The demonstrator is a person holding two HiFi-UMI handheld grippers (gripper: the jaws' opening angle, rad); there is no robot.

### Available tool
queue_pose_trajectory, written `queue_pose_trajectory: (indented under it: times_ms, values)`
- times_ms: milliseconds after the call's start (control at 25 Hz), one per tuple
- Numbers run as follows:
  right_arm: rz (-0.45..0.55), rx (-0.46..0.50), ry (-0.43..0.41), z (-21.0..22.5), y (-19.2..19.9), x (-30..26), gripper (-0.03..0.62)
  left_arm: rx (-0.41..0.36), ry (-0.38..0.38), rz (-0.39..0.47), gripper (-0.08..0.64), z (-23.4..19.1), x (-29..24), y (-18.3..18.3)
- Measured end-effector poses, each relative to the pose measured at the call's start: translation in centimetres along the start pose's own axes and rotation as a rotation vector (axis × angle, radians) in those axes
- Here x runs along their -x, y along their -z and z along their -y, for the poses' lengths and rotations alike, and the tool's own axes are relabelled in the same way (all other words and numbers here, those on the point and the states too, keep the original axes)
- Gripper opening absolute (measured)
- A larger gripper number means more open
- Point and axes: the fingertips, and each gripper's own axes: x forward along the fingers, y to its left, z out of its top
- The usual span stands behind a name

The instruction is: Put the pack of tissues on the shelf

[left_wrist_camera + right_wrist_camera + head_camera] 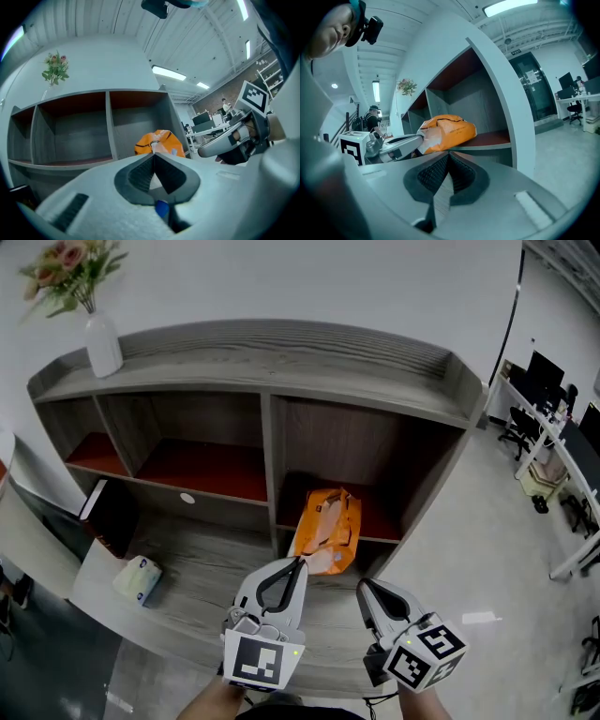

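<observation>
Pack of tissues [326, 529] lies on shelf [281, 345], right compartment's front edge. Left gripper [299, 562] and right gripper [361, 586] fingers closed, empty: placement looks done.

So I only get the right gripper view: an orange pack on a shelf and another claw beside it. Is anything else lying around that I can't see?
Observer: Yes. The head view shows a small pale pack lying on the lower board, far to the left of the orange pack.
Operator: And that other claw, is it holding something?
Observer: No. The left gripper has its jaws together with nothing between them, as its own view shows.
Operator: Anything past that pale pack?
Observer: A dark box-like thing with a pale edge stands at the board's left end.
</observation>
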Motion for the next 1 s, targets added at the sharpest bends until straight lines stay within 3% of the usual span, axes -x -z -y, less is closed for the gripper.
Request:
queue_pose_trajectory:
  times_ms: [520,1000]
  values:
    - [-0.020,-0.050,0.071,2.3,0.7,-0.8,0.002,0.047,0.026,-0.011,0.000,-1.3,-3.9,1.7]
    - [-0.025,-0.093,0.104,4.0,1.9,-0.8,0.002,0.064,0.003,-0.020,0.003,-2.1,-6.8,2.5]
